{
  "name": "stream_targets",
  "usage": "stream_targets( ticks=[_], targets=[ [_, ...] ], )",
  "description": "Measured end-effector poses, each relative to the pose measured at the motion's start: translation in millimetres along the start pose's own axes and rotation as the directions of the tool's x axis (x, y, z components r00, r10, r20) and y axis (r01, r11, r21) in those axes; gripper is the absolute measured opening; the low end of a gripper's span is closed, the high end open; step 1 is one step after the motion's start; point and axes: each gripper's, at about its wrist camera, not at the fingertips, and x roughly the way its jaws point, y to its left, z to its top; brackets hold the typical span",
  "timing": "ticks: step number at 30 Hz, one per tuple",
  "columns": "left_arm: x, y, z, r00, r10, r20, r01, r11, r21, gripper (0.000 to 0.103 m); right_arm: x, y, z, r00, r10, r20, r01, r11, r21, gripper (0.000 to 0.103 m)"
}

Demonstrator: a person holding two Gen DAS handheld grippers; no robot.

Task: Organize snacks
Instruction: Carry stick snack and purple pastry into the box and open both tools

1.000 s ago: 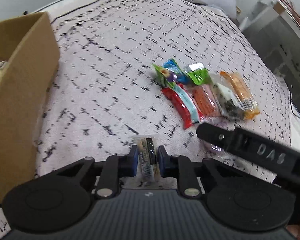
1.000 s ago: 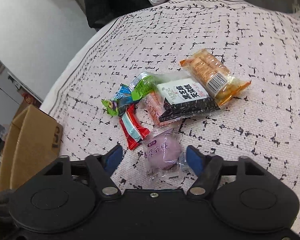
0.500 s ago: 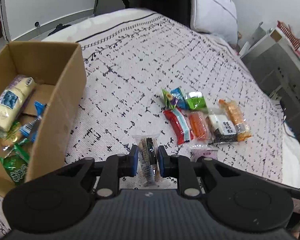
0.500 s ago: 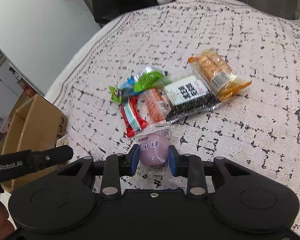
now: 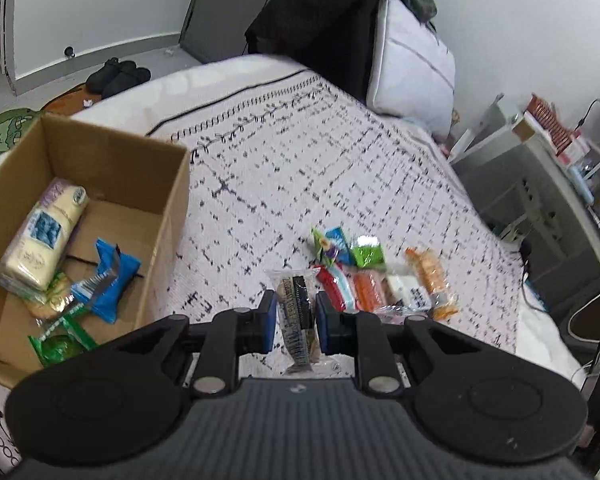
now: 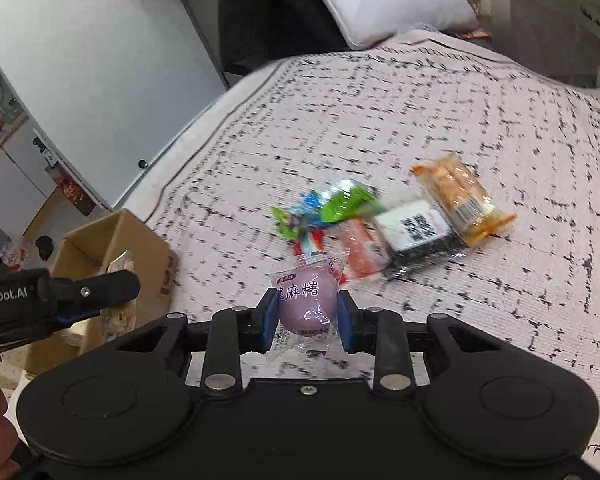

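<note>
The cardboard box (image 5: 168, 216) sits at the bed's edge. Right of the box, the left gripper (image 5: 296, 316) clamps a light, crinkly wrapped bar (image 5: 298, 308) mid-length. Farther right, the right gripper (image 6: 308, 310) squeezes a soft purple mochi (image 6: 308, 304); grip gently.

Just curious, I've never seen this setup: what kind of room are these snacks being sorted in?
Most likely a bedroom: the snacks lie on a bed with a patterned cover, a pillow leans at its head, and slippers sit on the floor.
</note>
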Motion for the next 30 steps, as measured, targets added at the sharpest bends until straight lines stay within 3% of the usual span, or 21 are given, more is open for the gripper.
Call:
stream_targets(
  ticks=[15,30],
  targets=[
    [-51.0,31.4,28.5,0.991,-0.041,0.125,0.046,0.998,-0.043,0.020,-36.0,70.0,17.5,0.996,0.034,0.086,-0.030,0.998,-0.048,0.030],
    [-66.5,84.7,40.0,0.988,-0.039,0.150,0.061,0.988,-0.141,0.020,-31.4,140.1,24.3,0.989,0.091,0.115,-0.082,0.993,-0.084,0.030]
  ],
)
